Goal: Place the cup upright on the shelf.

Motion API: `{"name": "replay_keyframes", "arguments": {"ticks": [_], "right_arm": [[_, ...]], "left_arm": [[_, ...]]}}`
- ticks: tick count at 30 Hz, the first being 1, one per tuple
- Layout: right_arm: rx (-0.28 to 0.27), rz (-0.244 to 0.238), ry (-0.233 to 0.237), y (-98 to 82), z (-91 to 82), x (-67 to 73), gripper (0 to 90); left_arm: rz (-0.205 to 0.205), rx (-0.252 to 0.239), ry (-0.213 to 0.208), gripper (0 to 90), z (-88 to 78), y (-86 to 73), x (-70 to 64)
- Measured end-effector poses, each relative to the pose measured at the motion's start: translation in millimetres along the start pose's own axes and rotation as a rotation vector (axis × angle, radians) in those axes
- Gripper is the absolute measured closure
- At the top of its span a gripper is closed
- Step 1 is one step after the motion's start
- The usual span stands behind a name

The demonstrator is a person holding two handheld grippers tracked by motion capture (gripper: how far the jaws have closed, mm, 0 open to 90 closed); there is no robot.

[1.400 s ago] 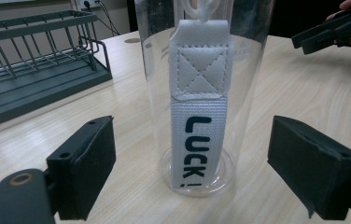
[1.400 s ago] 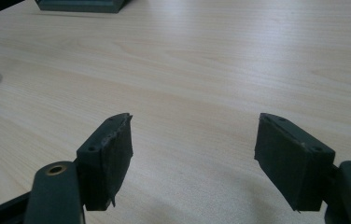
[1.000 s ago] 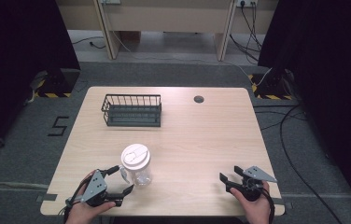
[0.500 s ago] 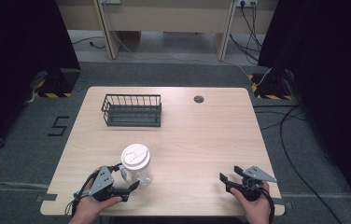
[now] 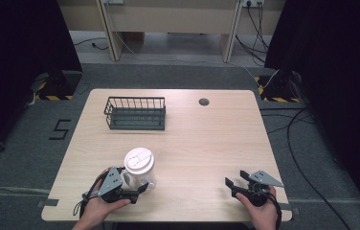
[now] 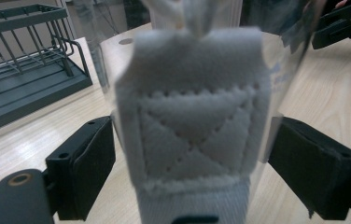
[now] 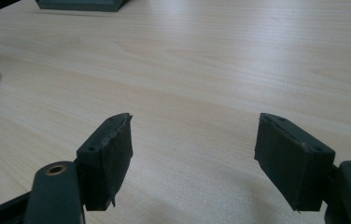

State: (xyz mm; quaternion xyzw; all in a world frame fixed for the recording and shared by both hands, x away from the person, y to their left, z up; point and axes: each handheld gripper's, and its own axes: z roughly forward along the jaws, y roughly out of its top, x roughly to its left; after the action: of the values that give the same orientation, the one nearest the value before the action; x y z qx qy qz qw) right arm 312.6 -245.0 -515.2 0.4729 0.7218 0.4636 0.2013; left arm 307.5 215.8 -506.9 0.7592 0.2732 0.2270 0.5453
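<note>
A clear plastic bottle (image 5: 140, 167) with a white lid stands near the table's front left. Its white stitched strap (image 6: 197, 126) faces the left gripper view from very close. My left gripper (image 5: 132, 182) is open, and its jaws stand either side of the bottle's lower body with the strap between them. I cannot tell whether the pads (image 6: 89, 163) touch the bottle. My right gripper (image 5: 236, 179) is held open at the front right over bare wood, apart from everything. In the right gripper view, the right gripper (image 7: 192, 149) has nothing between its jaws.
A dark wire basket (image 5: 135, 113) stands at the back left of the wooden table (image 5: 207, 139). A small round grommet (image 5: 203, 101) sits near the back edge. Cables run across the floor on the right.
My left gripper has moved forward and right up to the bottle, so its jaws now flank it. The right gripper has stayed in place.
</note>
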Motion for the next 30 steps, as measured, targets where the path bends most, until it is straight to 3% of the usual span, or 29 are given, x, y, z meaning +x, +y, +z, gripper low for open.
{"name": "replay_keyframes", "arguments": {"ticks": [7, 30], "right_arm": [[0.002, -0.003, 0.000, 0.0, 0.2, 0.2, 28.1], [0.010, -0.001, 0.002, 0.3, 0.5, 0.5, 28.2]], "left_arm": [[0.014, -0.007, 0.002, 15.0, 4.5, -0.4, -1.0], [-0.025, -0.043, -0.030, 17.1, 11.6, -1.6, 1.8]]}}
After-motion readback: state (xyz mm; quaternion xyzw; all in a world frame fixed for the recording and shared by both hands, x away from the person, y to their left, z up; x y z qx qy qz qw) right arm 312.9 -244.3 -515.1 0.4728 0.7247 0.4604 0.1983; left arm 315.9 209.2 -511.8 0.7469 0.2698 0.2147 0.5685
